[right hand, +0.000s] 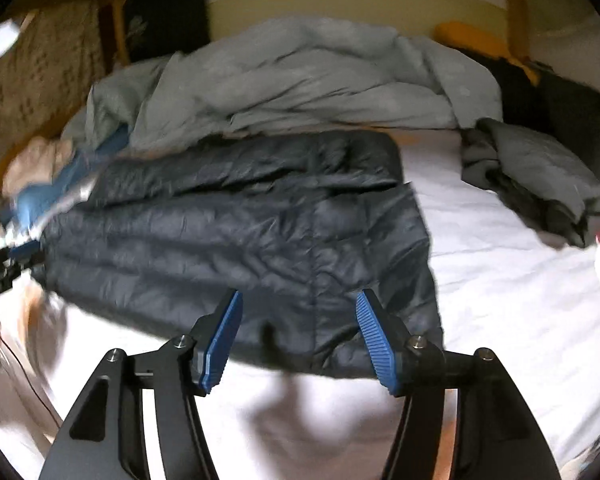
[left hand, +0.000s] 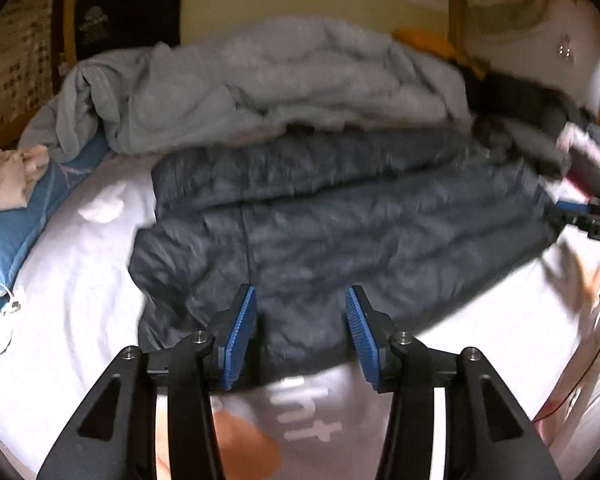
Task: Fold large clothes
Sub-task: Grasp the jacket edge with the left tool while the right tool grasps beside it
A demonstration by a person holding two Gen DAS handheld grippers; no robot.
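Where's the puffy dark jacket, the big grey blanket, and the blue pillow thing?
Dark jacket (right hand: 236, 232): right wrist view, on the middle of its quilted body.
Grey blanket (left hand: 284, 76): left wrist view, on the top of the crumpled heap.
Blue pillow (left hand: 24, 220): left wrist view, on its blue cover at the left.

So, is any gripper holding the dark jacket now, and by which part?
Nothing is held. The left gripper and right gripper both stand open above the dark jacket.

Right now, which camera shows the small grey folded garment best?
The right wrist view: the grey garment lies whole and unobstructed on the white sheet. The left wrist view shows only a blurred dark part of it at the edge.
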